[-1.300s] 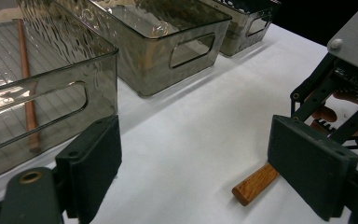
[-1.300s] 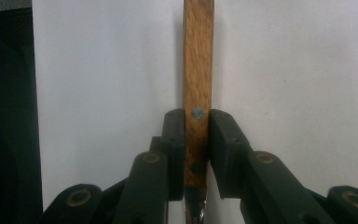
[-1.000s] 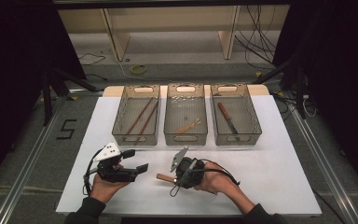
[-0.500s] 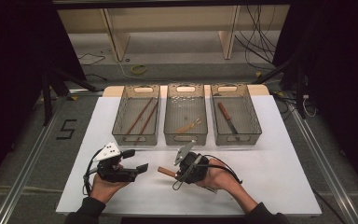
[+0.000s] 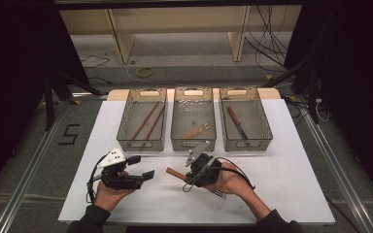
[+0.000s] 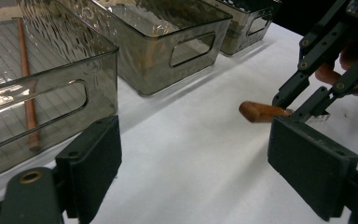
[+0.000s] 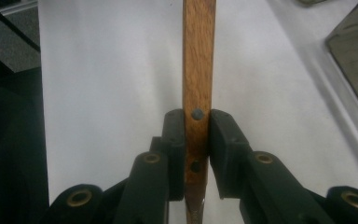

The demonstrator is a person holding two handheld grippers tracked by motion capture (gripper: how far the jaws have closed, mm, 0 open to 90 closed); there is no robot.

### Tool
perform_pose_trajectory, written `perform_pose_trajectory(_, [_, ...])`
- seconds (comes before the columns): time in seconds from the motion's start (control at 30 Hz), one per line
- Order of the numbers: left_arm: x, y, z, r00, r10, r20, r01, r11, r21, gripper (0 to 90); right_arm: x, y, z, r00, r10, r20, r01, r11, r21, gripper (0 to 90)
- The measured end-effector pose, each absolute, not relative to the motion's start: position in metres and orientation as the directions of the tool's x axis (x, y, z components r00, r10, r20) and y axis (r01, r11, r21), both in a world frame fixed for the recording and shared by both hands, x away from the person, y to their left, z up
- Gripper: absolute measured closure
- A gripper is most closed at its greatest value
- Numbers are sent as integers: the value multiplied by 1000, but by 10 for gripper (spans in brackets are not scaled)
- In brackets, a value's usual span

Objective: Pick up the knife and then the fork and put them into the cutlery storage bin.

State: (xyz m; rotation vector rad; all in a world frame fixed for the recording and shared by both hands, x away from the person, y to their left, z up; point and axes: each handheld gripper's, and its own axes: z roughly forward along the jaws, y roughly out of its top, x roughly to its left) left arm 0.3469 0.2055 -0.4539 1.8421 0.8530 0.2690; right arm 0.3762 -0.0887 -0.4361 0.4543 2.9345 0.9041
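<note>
Between black pads, riveted wooden handle [image 7: 198,93]

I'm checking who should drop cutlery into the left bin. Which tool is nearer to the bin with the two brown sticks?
Left. The left tool sits just in front of that bin, jaws open. The right tool, clamped on a wooden handle, is in front of the middle bin.

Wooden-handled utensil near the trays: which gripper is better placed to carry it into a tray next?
Right. The right gripper is already shut on the wooden handle, close in front of the middle tray. The left gripper is open, holds nothing and sits apart from the handle.
</note>
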Motion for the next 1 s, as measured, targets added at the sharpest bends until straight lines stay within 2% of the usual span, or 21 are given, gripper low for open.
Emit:
perform_pose_trajectory(0.43, [347,206,-454,721,662,-203,432,-202,879,173,381,-99,-425,-946,319,56,287,749,597,777])
perform_pose_trajectory(0.67, [347,205,-454,722,661,-203,433,-202,879,173,386,-111,-413,-937,344,64,300,696,652,777])
perform_pose_trajectory(0.8, [348,204,-454,720,655,-229,444,-180,878,172,388,-113,-413,-932,352,81,315,682,660,777])
perform_pose_trajectory(1.0, [347,202,-454,727,653,-213,437,-201,877,170,387,-110,-415,-937,344,68,300,686,663,778])
